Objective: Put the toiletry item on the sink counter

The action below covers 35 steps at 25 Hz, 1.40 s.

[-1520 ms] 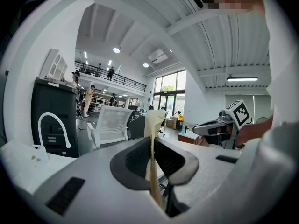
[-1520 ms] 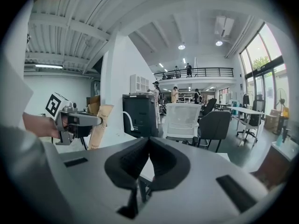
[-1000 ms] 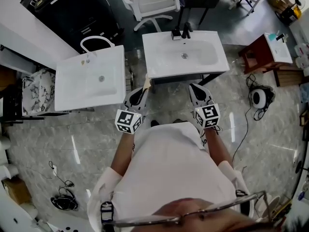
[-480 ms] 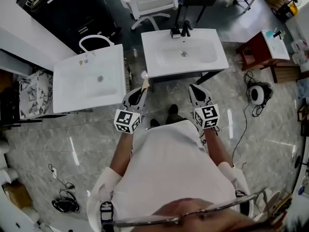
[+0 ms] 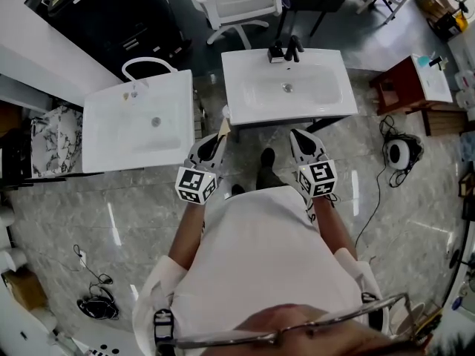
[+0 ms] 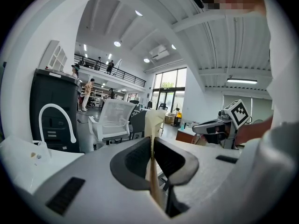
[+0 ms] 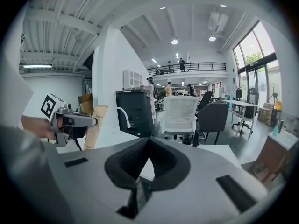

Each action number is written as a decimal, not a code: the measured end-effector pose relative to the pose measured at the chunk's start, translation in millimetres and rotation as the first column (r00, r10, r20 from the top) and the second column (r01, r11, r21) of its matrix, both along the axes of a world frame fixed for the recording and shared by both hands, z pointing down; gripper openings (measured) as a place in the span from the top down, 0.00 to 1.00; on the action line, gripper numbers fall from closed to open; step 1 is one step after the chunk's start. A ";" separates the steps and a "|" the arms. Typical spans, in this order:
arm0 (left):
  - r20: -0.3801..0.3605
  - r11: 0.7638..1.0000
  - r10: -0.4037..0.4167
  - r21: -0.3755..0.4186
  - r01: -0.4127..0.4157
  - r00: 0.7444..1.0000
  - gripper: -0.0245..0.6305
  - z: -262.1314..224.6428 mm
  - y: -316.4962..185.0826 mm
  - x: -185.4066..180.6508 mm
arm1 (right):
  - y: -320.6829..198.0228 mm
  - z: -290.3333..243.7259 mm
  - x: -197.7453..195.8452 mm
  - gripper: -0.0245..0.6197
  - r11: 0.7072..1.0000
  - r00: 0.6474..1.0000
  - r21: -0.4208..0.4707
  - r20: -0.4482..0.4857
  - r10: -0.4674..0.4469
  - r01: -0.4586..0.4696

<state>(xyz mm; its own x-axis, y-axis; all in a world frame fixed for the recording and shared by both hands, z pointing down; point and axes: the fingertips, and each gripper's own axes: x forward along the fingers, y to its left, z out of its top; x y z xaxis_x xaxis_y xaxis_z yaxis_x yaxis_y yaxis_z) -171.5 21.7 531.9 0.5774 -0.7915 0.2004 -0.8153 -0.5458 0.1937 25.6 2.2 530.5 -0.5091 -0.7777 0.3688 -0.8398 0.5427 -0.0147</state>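
Still, left gripper [image 5: 217, 139] pinches the toiletry item [image 5: 224, 127]; right gripper [image 5: 298, 134] jaws pressed together; shoe [image 5: 266, 159] stepped forward.

The sink counter [image 5: 252, 113] and the second sink [image 5: 104, 154] look like smooth, glossy white ceramic. The floor [image 5: 74, 213] is polished veined stone, streaked with light. The packet [image 6: 155, 122] in the left gripper [image 6: 152, 139] looks like matt tan paper, against dull grey plastic.

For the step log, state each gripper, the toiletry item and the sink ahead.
Left gripper: shut on the flat beige toiletry packet.
Packet: held in the air, on no counter.
Right gripper: shut, empty.
White rectangular sink with black tap: packet not yet on its counter.
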 end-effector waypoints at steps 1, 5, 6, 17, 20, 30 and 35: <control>0.001 1.000 -0.005 -0.003 0.005 1.000 0.92 0.1 -6.2 1.6 | -7.8 0.8 0.7 0.95 1.000 1.000 -0.003 0.002 -0.005 0.005; 0.011 0.999 -0.028 -0.016 0.028 1.000 0.92 2.4 -31.8 6.4 | -39.8 6.4 2.4 0.95 0.999 0.999 -0.021 0.007 -0.034 0.034; 0.013 0.999 -0.038 -0.019 0.038 0.999 0.92 2.9 -38.8 7.0 | -48.3 8.3 3.1 0.95 0.999 0.999 -0.026 0.006 -0.043 0.043; 0.036 0.991 -0.122 -0.050 0.124 0.992 0.92 6.9 -111.3 32.5 | -139.8 12.8 9.8 0.95 0.985 0.987 -0.054 0.030 -0.160 0.161; 0.052 0.987 -0.149 -0.057 0.152 0.987 0.92 8.5 -127.8 36.9 | -162.8 12.7 14.1 0.95 0.981 0.982 -0.049 0.045 -0.184 0.186; 0.133 0.969 -0.226 -0.071 0.237 0.965 0.92 18.8 -171.0 53.8 | -222.2 24.6 34.3 0.95 0.958 0.959 -0.063 0.061 -0.276 0.280; 0.159 0.966 -0.226 -0.088 0.241 0.961 0.92 25.5 -188.9 64.4 | -237.3 34.2 46.7 0.95 0.955 0.958 -0.090 0.071 -0.277 0.283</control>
<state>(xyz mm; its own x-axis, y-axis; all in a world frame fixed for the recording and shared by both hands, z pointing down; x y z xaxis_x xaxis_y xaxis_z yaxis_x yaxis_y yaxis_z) -107.1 -167.2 557.4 0.3372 -0.8707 0.3579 -0.9412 -0.3198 0.1089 72.3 -235.1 564.7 -0.7235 -0.5623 0.4004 -0.6506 0.7494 -0.1233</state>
